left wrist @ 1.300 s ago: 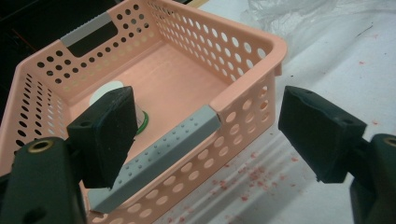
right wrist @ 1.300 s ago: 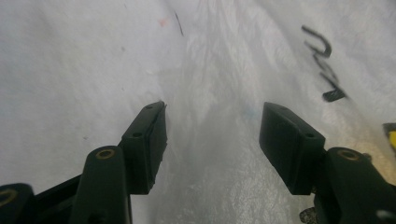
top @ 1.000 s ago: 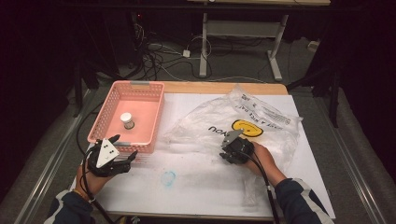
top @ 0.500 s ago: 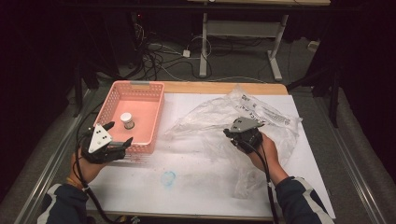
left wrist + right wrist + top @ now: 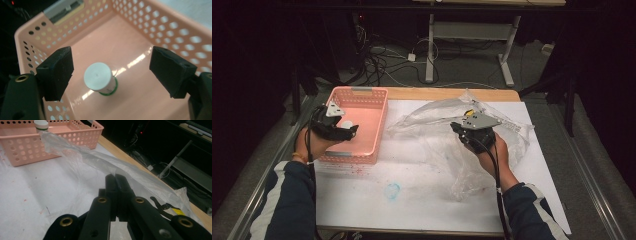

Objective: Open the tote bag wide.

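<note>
High view first: we see the left gripper (image 5: 349,131) held over the pink basket (image 5: 367,95) at the far left of the white-covered table (image 5: 422,200), and the right gripper (image 5: 455,127) raised right of centre with the clear plastic bag (image 5: 512,137) gathered around it. A blue mark (image 5: 392,190) sits on the cover near us, between the two forearms.

In the left gripper view we look down into the basket (image 5: 175,30). The left gripper (image 5: 112,72) has its jaws spread wide, one on each side of a small bottle (image 5: 100,78) with a white cap and a green band at its foot. The bottle stands upright on the basket floor, and neither pad touches it.

In the right gripper view the right gripper (image 5: 115,178) has its jaws pressed together on a fold of the plastic bag (image 5: 82,155). The film runs away from the tips toward the basket (image 5: 25,147), where the capped bottle (image 5: 41,125) shows above the rim. The jaws have just finished closing on the film.
</note>
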### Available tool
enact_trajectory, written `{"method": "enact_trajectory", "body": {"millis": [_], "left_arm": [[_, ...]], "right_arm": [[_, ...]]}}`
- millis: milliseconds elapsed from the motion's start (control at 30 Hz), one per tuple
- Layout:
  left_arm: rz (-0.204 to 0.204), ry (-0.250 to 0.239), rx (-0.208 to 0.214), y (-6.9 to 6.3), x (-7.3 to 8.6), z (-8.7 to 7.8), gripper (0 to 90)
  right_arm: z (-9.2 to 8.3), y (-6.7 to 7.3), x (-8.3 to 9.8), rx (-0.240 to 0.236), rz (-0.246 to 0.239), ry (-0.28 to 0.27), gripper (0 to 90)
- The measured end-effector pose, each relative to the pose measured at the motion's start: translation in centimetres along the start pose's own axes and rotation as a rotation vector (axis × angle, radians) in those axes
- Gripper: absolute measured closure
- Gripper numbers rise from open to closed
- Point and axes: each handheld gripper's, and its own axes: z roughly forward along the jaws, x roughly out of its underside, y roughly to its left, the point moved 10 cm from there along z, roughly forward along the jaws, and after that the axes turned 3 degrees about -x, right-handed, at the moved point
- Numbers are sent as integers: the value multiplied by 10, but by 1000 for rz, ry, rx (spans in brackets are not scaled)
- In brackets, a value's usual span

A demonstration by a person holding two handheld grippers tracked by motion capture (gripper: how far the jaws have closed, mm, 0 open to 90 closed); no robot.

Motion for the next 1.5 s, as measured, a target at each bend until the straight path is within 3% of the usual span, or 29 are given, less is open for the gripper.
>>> {"method": "enact_trajectory", "body": {"millis": [33,67,100,133,300,333,400,500,533,900,1033,1100,1167,1200,1433,1500], "left_arm": [[-5,76,10,5,4,13,193],[-5,76,10,5,4,13,193],[-31,145,17,11,10,24,193],[-39,173,8,14,12,29,192],[-94,241,-7,23,23,42,226],[-113,272,14,23,25,45,245],[-113,275,36,22,25,45,351],[-134,281,66,21,24,48,431],[-134,286,78,20,25,48,439],[-78,305,42,18,25,49,480],[-94,247,14,21,19,43,481],[-103,211,-26,24,16,39,481],[-104,135,-63,24,8,32,482],[-104,135,-63,24,8,32,481],[-87,-59,-81,11,-22,9,482],[-93,-119,-62,6,-31,3,482]], "right_arm": [[-3,-3,-1,13,8,-15,900],[-4,-3,-2,14,12,-19,900],[-5,-3,-2,14,13,-22,900],[-6,-3,-2,12,12,-23,900],[-6,-1,-1,3,10,-20,900],[-5,0,0,1,6,-15,900],[-4,1,0,-2,6,-14,900],[-4,2,1,-2,1,-12,900],[-3,2,1,-3,-1,-11,900],[-5,1,1,7,2,-19,900],[-5,0,1,13,1,-21,900],[-5,-1,1,14,6,-23,900],[-7,-3,-1,26,1,-31,900],[-9,-3,-2,30,3,-39,900],[-14,-6,-11,41,-1,-65,900],[-12,-6,-13,48,-1,-66,900]]}}
